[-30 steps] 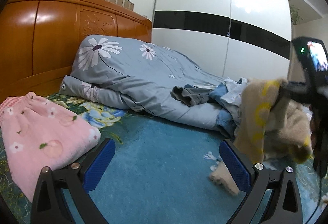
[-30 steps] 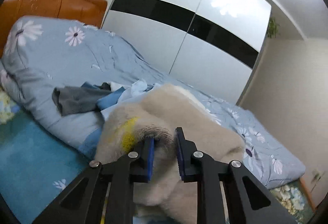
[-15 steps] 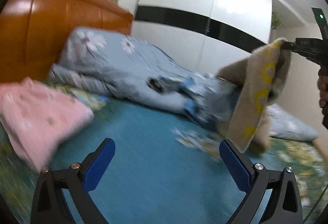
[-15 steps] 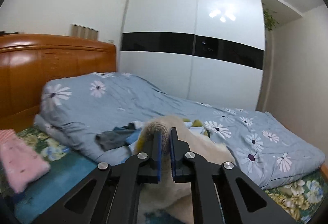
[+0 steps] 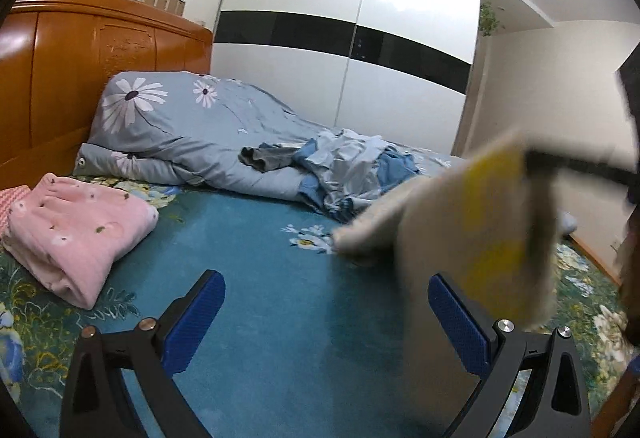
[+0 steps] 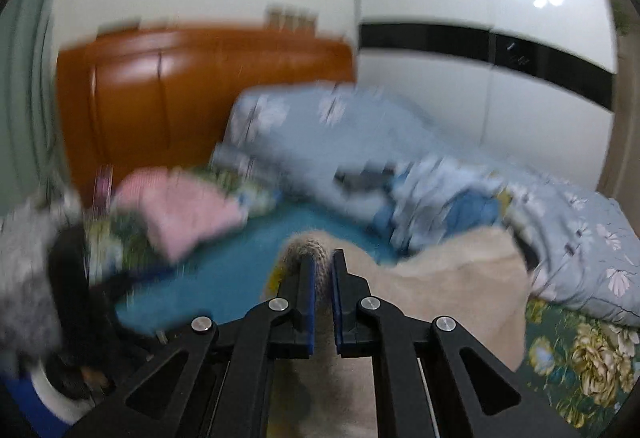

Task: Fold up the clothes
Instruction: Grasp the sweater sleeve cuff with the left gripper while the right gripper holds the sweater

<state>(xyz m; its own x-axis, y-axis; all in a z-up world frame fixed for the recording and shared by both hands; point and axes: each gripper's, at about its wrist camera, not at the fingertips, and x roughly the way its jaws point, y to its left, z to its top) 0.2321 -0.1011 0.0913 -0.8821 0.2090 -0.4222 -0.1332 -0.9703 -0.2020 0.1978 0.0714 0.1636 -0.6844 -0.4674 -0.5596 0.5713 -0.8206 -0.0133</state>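
My right gripper [image 6: 322,266] is shut on a beige fleece garment with yellow marks [image 6: 456,278] and holds it above the bed. In the left wrist view the same garment [image 5: 472,238] hangs blurred at the right, just beyond my left gripper's right finger [image 5: 456,314]. My left gripper [image 5: 326,310] is open and empty over the teal bedspread [image 5: 260,278]. A folded pink garment [image 5: 76,234] lies at the left. A heap of blue and grey clothes [image 5: 344,165] lies on the quilt.
A rolled blue floral quilt [image 5: 180,129] lies along the far side of the bed. A wooden headboard [image 5: 80,57] stands at the left, a white wardrobe [image 5: 360,57] behind. The right wrist view is blurred by motion.
The right gripper has swung the beige garment left and closer, toward the middle of the bed. The left gripper stays open and has steadied over the bedspread.
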